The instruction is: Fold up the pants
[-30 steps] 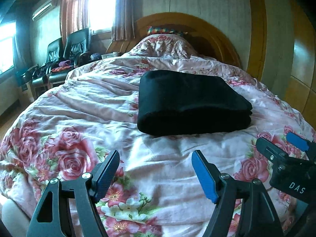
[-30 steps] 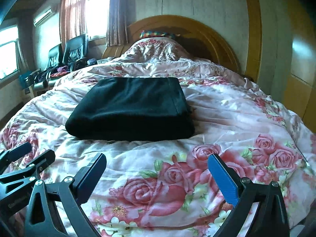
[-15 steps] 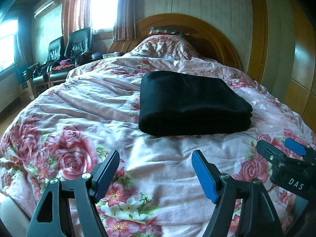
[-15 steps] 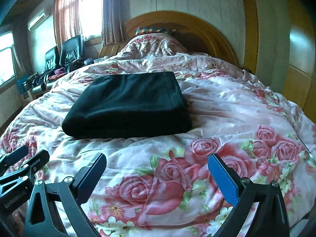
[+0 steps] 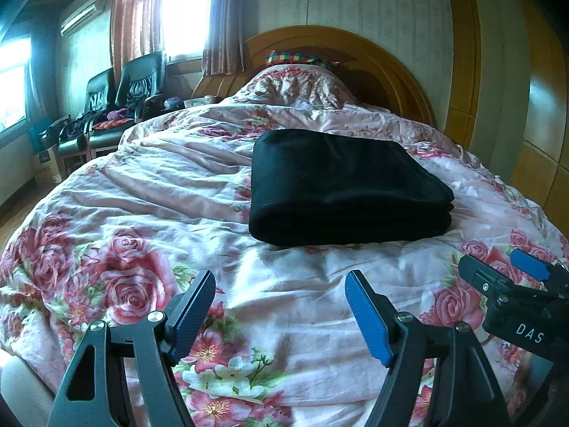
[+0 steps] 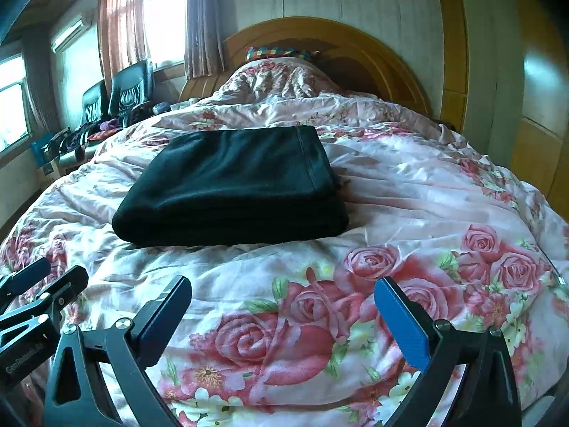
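The black pants (image 5: pixel 341 185) lie folded into a thick flat rectangle on the rose-print quilt (image 5: pixel 142 213), in the middle of the bed. In the right wrist view the same folded pants (image 6: pixel 234 185) sit left of centre. My left gripper (image 5: pixel 281 306) hovers over the quilt short of the pants' near edge, open, nothing between its fingers. My right gripper (image 6: pixel 282 313) is open too, empty, also short of the pants. The right gripper (image 5: pixel 512 284) shows at the left wrist view's right edge, and the left gripper (image 6: pixel 35 291) at the right wrist view's left edge.
A curved wooden headboard (image 5: pixel 373 57) rises behind a quilt-covered pillow mound (image 5: pixel 295 85). Two black chairs (image 5: pixel 121 99) with clutter stand along the window wall on the left. Wooden wardrobe panels (image 5: pixel 540 106) line the right side.
The pants lie as before. The right wrist view shifted slightly, then settled; both grippers stay open at the same width.
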